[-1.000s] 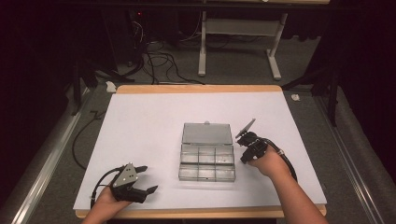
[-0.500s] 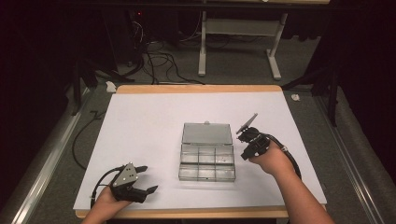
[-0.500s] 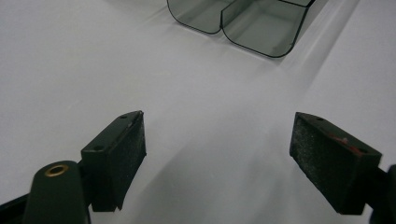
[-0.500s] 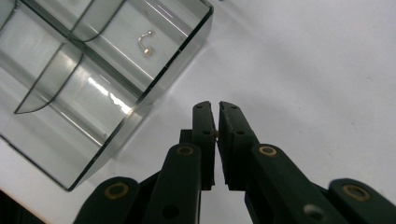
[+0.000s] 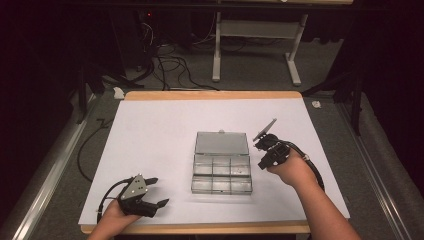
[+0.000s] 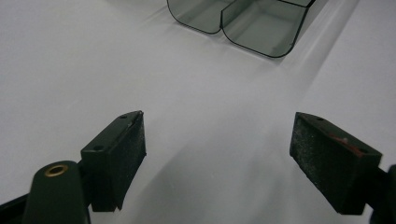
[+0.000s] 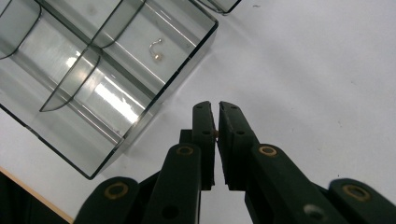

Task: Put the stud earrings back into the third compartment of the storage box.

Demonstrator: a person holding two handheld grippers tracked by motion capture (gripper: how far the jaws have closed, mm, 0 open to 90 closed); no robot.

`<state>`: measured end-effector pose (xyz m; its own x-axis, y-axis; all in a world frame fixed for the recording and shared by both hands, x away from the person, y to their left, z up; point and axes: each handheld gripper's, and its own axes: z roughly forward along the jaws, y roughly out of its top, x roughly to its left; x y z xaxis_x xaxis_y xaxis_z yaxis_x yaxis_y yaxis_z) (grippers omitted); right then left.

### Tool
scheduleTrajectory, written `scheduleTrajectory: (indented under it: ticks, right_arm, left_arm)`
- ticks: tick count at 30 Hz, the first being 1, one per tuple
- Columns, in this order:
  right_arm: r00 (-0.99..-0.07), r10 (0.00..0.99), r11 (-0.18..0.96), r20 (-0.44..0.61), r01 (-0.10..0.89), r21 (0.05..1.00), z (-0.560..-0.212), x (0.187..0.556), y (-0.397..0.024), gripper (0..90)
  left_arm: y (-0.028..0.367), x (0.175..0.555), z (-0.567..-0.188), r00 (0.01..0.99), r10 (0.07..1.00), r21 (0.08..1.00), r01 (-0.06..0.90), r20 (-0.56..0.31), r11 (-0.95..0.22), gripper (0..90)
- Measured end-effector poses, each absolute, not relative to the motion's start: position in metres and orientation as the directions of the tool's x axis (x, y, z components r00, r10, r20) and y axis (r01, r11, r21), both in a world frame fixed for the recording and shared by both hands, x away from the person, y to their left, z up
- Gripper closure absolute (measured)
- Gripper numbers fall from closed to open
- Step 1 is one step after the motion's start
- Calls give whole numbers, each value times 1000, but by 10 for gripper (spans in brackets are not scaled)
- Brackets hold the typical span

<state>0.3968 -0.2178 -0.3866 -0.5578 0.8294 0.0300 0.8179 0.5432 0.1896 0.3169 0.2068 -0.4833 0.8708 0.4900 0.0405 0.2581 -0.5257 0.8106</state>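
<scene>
- High view: compartment box [image 5: 221, 170] lies at the middle of the white counter [image 5: 150, 145], lid folded back toward twelve o'clock, so every cell stands open to a reach from above. The right gripper [image 5: 265, 141] hangs just off the box's three o'clock edge, jaws pressed together, close enough to carry something small over a cell. The left gripper [image 5: 157, 192] rests near the counter's front edge at about eight o'clock from the box, well apart from it, probably parked out of the working hand's way.
- Left gripper view: the left gripper [image 6: 219, 154] has its jaws spread wide with only bare counter between them; two rounded cells of the box [image 6: 261, 28] lie at twelve o'clock, far off.
- Right gripper view: the right gripper [image 7: 215, 109] is pinching a tiny tan piece [image 7: 215, 133] between its pads, too small to identify. The box [image 7: 93, 79] lies at ten o'clock, and a small hooked earring [image 7: 157, 50] already sits in one cell, which suggests sorting small items by compartment.
</scene>
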Motion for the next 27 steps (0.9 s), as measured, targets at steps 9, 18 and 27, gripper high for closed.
scheduleTrajectory:
  ticks: [9,18,27]
  right_arm:
    - [-581,814,565,31,802,195,-385,395,-206,865]
    - [-600,799,582,31,786,208,-375,395,-189,865]
    - [-633,773,615,32,762,204,-380,402,-170,865]
  left_arm:
    - [207,318,-484,871,491,810,262,36,-525,190]
    - [207,318,-483,872,489,809,268,27,-523,190]
    - [207,317,-483,873,486,813,256,38,-523,190]
